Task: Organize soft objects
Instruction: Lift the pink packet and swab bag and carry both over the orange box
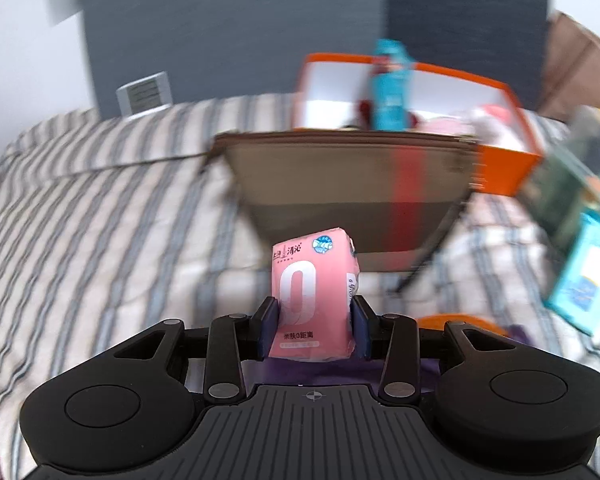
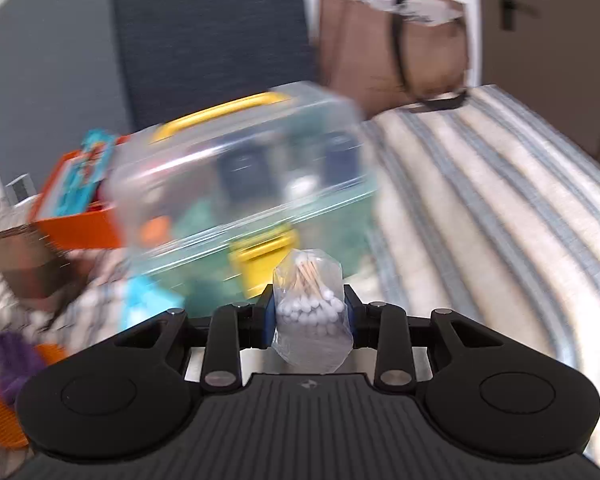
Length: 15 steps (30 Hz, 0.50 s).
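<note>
My left gripper (image 1: 315, 326) is shut on a pink soft pack (image 1: 314, 296) with a large white "0", held above the striped bed. Ahead of it stands a brown pouch (image 1: 340, 192) with a red stripe, and behind that an orange box (image 1: 504, 160) with a teal pack (image 1: 390, 88) upright in it. My right gripper (image 2: 309, 316) is shut on a clear bag of cotton swabs (image 2: 308, 308). Just beyond it sits a clear plastic case (image 2: 240, 184) with a yellow handle and yellow latch. The views are motion-blurred.
The striped bedspread (image 1: 80, 220) spreads left; in the right wrist view it (image 2: 480, 220) runs right. A brown paper bag (image 2: 396, 40) stands at the bed's far end by a door. An orange mat (image 2: 0, 416), purple cloth (image 2: 14, 360) and a blue-green box (image 1: 584, 276) lie nearby.
</note>
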Tool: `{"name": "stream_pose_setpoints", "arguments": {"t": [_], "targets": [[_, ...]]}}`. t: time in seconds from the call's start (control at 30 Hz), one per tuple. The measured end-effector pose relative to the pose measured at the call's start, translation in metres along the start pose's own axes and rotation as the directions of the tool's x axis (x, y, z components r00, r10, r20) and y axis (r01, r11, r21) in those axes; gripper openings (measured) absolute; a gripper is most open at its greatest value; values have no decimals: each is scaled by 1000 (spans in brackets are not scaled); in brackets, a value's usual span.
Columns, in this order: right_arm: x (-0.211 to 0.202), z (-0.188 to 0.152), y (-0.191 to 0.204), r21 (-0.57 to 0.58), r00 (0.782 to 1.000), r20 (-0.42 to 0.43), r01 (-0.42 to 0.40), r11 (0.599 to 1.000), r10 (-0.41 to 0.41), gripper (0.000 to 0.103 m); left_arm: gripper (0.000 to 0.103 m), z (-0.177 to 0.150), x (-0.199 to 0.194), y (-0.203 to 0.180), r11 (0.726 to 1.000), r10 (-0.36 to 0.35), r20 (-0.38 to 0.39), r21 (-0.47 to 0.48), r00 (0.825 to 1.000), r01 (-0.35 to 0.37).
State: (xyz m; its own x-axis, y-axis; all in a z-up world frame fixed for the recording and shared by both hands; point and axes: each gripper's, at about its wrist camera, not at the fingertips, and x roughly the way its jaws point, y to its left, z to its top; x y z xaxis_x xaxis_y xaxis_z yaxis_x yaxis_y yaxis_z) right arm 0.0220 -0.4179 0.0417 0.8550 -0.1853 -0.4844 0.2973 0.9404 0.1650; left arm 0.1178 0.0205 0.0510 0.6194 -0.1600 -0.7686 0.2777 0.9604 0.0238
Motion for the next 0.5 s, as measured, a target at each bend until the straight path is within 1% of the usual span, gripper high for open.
{"name": "stream_pose_setpoints", "arguments": {"t": [0.17,0.23,0.3,0.4,0.5], "targets": [[14,27,-37,44,992,25,121,992,-122,37,89,9,4,58,991,109,-9,-83,994,-109],[15,43,-46,61,989,47,137,989,-140,37,89,21,3,82,982,144,-3,-119,990,-144],[12,62,-46,50,984,90,148,988,-152,37,89,36,2,98,977,168,11,-137,986,-165],[6,93,-37,23,976,162,140,990,-142,37,89,65,1,113,971,200,46,-141,979,-191],[-2,123,-15,-8,969,232,82,997,-78,37,89,99,1,113,974,198,89,-130,976,-186]]}}
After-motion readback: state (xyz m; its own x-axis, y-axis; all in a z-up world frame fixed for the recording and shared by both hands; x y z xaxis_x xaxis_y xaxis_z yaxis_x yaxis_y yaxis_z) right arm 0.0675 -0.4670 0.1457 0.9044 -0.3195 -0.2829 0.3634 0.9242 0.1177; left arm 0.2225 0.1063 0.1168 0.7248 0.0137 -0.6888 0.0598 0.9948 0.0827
